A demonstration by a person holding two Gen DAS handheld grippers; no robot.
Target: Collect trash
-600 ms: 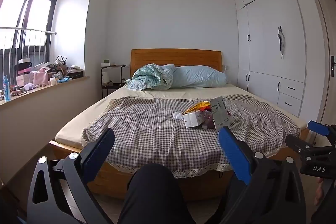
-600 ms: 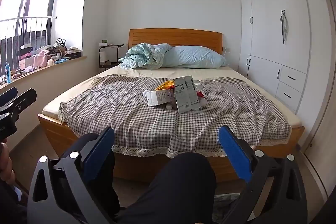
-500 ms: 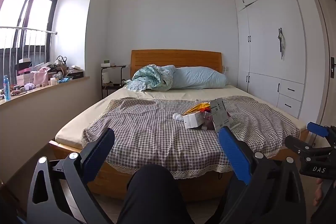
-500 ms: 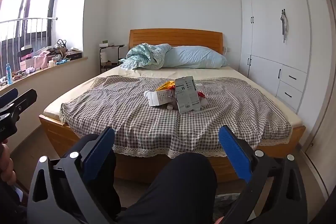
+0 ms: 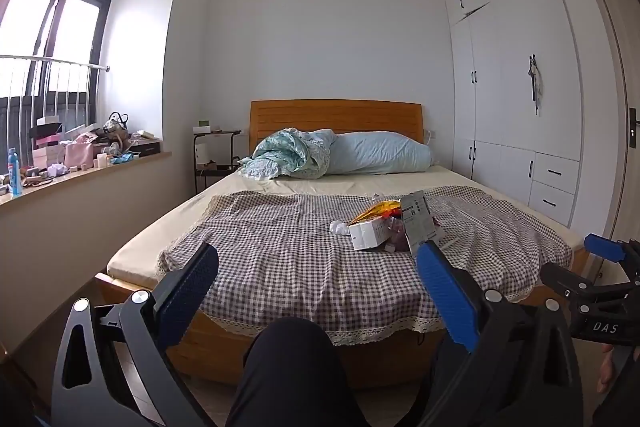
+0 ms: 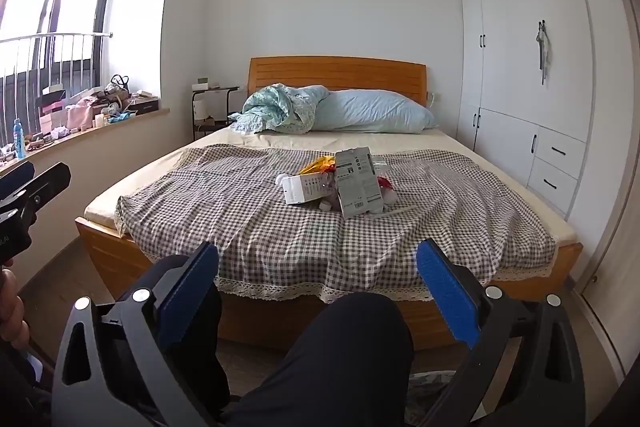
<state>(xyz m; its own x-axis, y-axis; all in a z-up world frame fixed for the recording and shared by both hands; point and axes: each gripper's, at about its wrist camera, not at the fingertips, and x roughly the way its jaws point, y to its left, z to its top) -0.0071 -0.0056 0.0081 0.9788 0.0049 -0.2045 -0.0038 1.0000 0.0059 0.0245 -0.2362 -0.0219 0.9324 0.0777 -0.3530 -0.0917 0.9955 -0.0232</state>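
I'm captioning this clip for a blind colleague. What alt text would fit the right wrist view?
A small pile of trash, boxes and wrappers, lies on a checked cloth spread over a wooden bed. The open, empty right gripper points toward it from beyond the foot of the bed, above the person's dark-clad knees. A white wardrobe stands to the right.

trash pile [image 6: 340,183]: clustered mid-bed on checked cloth | grey carton [image 6: 357,182]: flat, tilted, barcode at near end | white box [image 6: 304,188]: on its side, left of carton | yellow wrapper [image 6: 318,163]: crumpled, far side | white tissue wad [image 5: 339,227]: leftmost
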